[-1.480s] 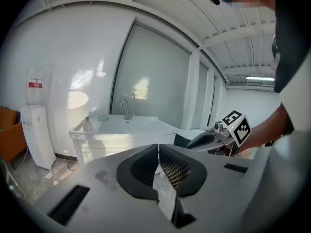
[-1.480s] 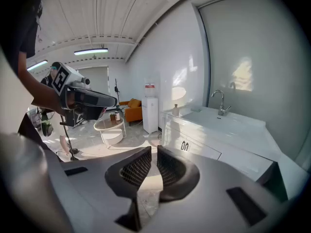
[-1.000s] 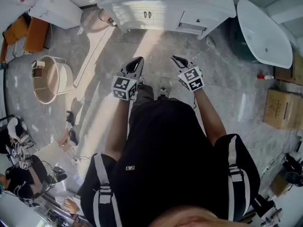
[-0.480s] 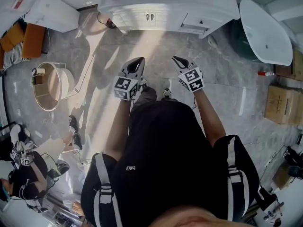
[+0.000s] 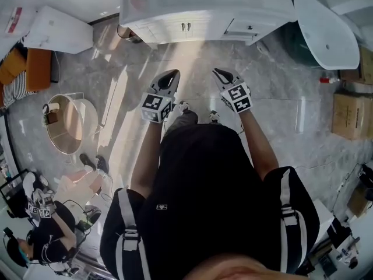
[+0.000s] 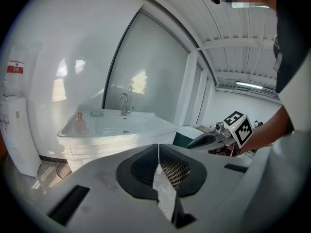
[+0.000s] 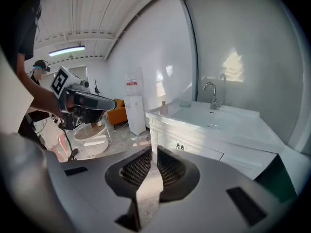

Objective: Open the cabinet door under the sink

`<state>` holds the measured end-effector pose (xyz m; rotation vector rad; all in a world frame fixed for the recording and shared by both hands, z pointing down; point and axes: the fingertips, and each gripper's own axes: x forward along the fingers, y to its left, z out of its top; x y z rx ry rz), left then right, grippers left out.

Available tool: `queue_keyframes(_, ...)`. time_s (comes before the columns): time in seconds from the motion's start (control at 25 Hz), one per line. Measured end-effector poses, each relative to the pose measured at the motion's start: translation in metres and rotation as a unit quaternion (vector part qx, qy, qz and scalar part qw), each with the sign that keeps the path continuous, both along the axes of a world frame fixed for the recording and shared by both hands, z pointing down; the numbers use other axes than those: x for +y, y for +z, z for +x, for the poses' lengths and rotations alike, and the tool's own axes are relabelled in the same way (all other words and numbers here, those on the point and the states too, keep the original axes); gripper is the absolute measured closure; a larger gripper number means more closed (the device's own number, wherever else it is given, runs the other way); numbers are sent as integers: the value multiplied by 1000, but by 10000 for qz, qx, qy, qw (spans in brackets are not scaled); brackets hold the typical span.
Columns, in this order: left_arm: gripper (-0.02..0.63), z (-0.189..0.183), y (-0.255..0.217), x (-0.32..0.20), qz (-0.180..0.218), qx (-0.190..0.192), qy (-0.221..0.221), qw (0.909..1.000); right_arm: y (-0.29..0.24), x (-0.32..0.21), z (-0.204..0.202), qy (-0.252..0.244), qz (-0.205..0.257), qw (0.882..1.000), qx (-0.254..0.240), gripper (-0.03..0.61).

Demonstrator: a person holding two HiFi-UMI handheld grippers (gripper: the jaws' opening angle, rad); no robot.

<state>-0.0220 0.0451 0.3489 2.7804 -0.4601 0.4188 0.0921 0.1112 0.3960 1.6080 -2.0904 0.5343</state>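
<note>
facing the cabinet door (image 5: pixel 172 29); only gripper views show the faucet (image 7: pixel 212 95)

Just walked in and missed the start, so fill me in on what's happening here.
A person stands on the tiled floor facing the white sink cabinet, a gripper in each hand. The left gripper and right gripper are both shut and empty, held short of the cabinet. Its doors are closed, the door handles untouched.

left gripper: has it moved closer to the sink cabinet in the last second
Yes. In the head view the left gripper sits nearer the sink cabinet than before, with a smaller gap between them.
</note>
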Motion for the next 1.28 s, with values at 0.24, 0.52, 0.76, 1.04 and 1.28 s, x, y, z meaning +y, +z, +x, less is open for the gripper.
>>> queue_keyframes(0.24, 597, -7, 2, -25, 6, -47, 251, 9997, 4, -20, -8, 260, -35, 9997, 13, 485)
queue_keyframes(0.52, 597, -27, 5, -47, 66, -14, 327, 9994, 8, -38, -25, 386, 21, 9992, 53, 485)
queue_keyframes(0.76, 597, -47, 7, -50, 87, 3, 229, 9997, 9, -43, -44, 224, 3, 9997, 138, 485)
queue_keyframes(1.04, 597, -62, 6, -57, 159, 50, 14, 9999, 14, -54, -53, -2, 13, 9998, 181, 485)
queue_keyframes(1.28, 597, -66, 17, -69, 187, 17, -286, 9994, 20, -69, -52, -293, 89, 9993, 212, 485)
